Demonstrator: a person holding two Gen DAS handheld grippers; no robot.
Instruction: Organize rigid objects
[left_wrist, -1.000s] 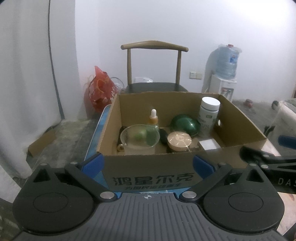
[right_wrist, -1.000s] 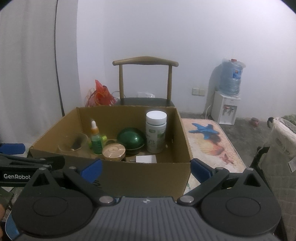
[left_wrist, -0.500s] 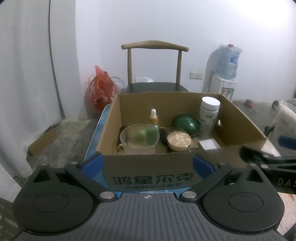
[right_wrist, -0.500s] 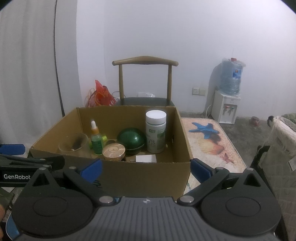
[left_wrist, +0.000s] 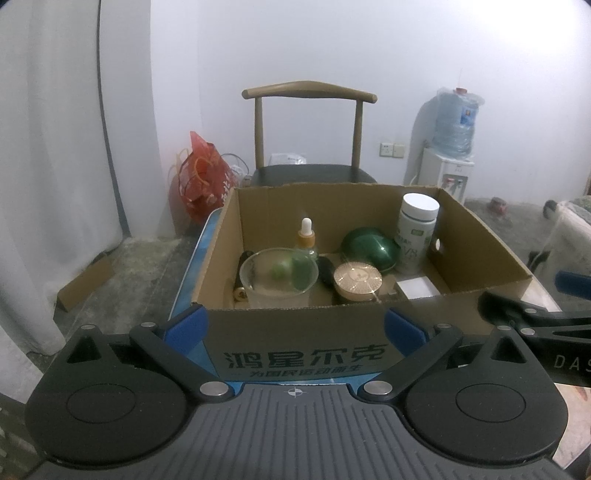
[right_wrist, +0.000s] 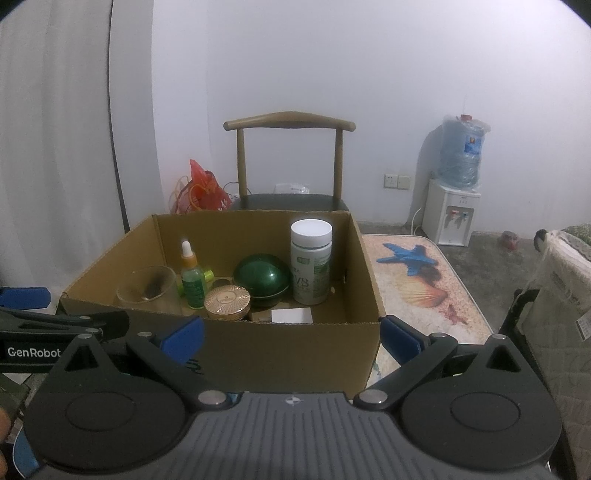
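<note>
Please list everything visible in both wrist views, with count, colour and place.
Open cardboard box: one, brown, on the printed mat.
Clear glass cup: one, box front left.
Green dropper bottle: one, white tip, behind the cup.
Round gold-lidded jar: one, box front centre.
Dark green glossy dome: one, behind the jar.
White-capped supplement bottle: one, upright, box right.
White flat card: one, box floor.
Wooden chair: one, behind the box.
Red plastic bag: one, by the chair.
Water dispenser: one, white.
Left gripper: open.
Right gripper: open.
</note>
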